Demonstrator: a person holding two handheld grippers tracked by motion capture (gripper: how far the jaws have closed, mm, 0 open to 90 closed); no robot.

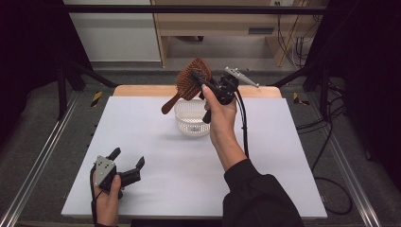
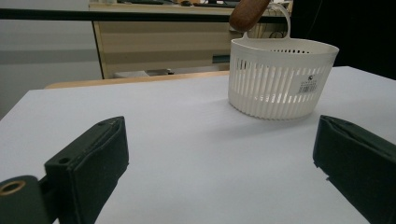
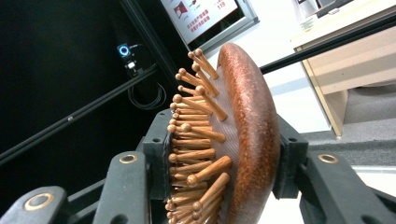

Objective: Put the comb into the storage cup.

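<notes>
High view: my right hand-held gripper [image 1: 206, 81] is gripping the wooden hairbrush [image 1: 191, 80] above the white basket [image 1: 191, 118] on the counter [image 1: 156, 156]. Left gripper view: my left hand-held gripper [image 2: 219, 154] is sitting released, basket [image 2: 280, 84] ahead. Right gripper view: jaws are clamping the brush head [image 3: 233, 140].
</notes>
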